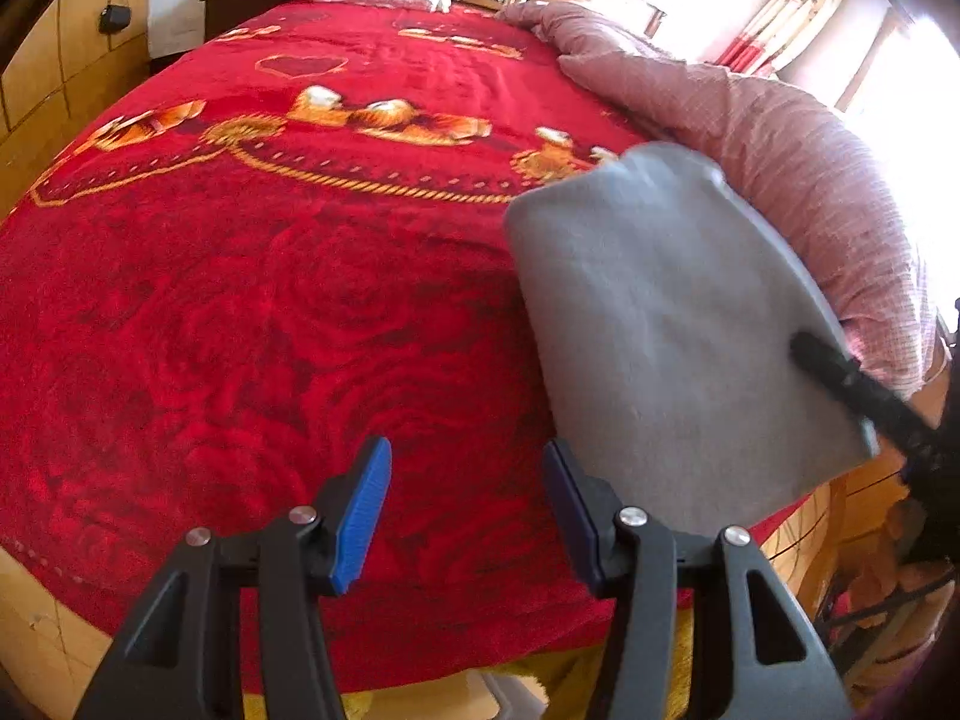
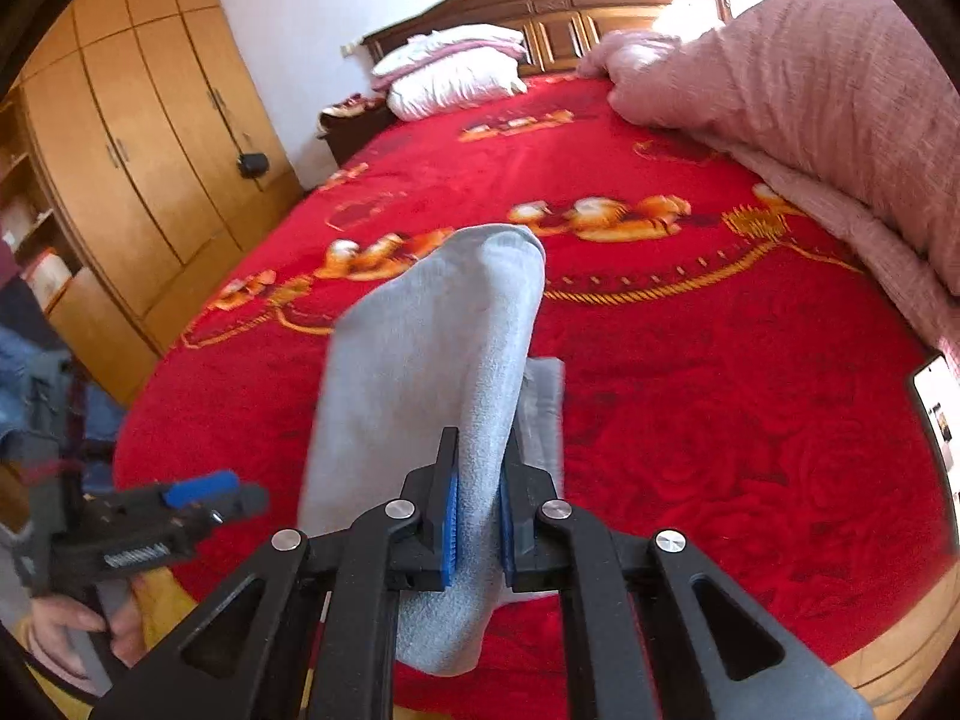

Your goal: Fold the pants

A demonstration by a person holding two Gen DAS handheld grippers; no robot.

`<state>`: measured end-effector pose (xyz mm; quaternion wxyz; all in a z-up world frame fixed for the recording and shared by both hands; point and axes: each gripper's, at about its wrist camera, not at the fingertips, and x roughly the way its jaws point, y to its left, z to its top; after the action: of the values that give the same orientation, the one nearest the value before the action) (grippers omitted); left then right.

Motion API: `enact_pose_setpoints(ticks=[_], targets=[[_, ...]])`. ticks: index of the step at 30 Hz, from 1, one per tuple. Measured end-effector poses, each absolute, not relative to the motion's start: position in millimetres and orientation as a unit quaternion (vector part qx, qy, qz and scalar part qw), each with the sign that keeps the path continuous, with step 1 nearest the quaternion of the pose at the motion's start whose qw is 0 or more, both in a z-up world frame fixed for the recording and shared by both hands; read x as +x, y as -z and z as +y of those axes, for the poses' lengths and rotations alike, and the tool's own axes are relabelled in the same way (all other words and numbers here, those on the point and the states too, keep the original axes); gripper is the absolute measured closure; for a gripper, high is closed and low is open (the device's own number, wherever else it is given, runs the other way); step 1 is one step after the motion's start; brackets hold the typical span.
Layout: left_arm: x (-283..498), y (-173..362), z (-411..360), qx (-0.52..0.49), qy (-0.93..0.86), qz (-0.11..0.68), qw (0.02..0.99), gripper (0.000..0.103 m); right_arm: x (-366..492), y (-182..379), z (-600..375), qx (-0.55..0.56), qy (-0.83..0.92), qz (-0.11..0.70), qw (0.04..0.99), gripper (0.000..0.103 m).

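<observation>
RIGHT: right gripper (image 2: 478, 516) clamped on folded grey pants (image 2: 420, 372), lifted off bed (image 2: 690, 420) | LEFT: left gripper (image 1: 468, 516) half open, empty | RISK: single narrow pinch; unsupported layers may sag, unfold or slip out.

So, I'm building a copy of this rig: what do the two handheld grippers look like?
Both are matte black plastic with triangular cut-outs and silver pivot bolts. The left gripper and right gripper carry ribbed blue finger pads. The left one shows a metal coil spring.

A red plush blanket (image 2: 690, 372) with gold bears covers the bed. A pink quilt (image 2: 828, 96) is heaped along its right edge; white pillows (image 2: 450, 78) lie against the carved wooden headboard (image 2: 558, 6); a wooden wardrobe (image 2: 138, 138) stands left.
</observation>
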<state>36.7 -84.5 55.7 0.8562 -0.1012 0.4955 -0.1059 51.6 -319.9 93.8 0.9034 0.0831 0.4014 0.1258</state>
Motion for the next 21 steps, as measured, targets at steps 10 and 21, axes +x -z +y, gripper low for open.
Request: enact_pose_setpoints(ticks=[10, 21], targets=[[59, -52, -127, -0.092, 0.148, 0.493, 0.853, 0.045, 63, -42, -344, 0.097, -0.104, 0.431, 0.891, 0.087], [82, -25, -148, -0.115, 0.163, 0.507, 0.838, 0.042, 65, -26, -365, 0.146, -0.116, 0.441, 0.878, 0.051]])
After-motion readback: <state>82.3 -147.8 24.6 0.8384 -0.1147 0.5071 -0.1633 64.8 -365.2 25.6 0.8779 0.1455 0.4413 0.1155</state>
